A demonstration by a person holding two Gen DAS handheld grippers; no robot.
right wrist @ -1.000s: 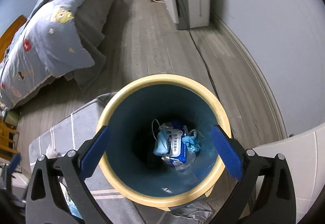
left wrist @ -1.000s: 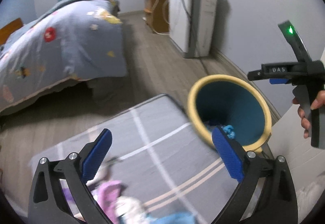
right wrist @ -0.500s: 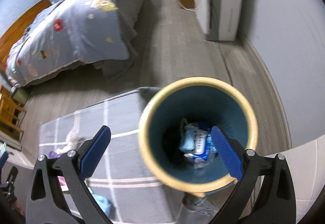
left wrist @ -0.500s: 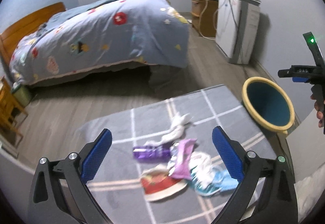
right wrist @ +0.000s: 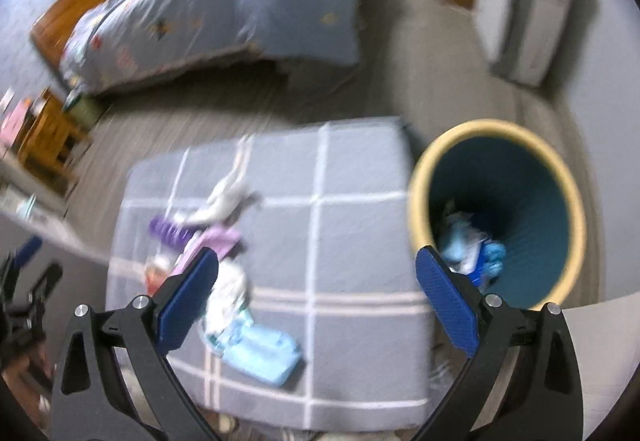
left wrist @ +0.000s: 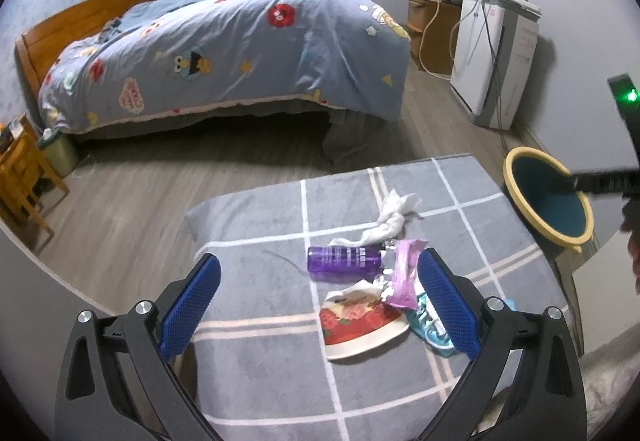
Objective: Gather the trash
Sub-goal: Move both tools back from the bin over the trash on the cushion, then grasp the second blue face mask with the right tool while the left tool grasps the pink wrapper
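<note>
While both tools hang empty above the grey checked worktop (left wrist: 256,373), the left hand-held gripper (left wrist: 318,311) has its blue pads spread wide apart, and the right hand-held gripper (right wrist: 316,305) is likewise open with nothing between its pads. In the left wrist view the trash lies in a tight heap at centre right of the frame: a purple bottle (left wrist: 344,259) on its side, a crumpled white tissue (left wrist: 394,215) above it, a pink wrapper (left wrist: 404,273) draped over a red-and-white packet (left wrist: 360,323), and a light blue wrapper (left wrist: 430,331) at the lower right. The yellow-rimmed bin (right wrist: 496,213) stands just beside the worktop's right edge with litter already in it. The likely trouble is the overlap: closing on the pile may catch two pieces and shed one on the way to the bin, or nudge the round bottle so it rolls. The right wrist view is blurred, so aiming from it would be unreliable.
</note>
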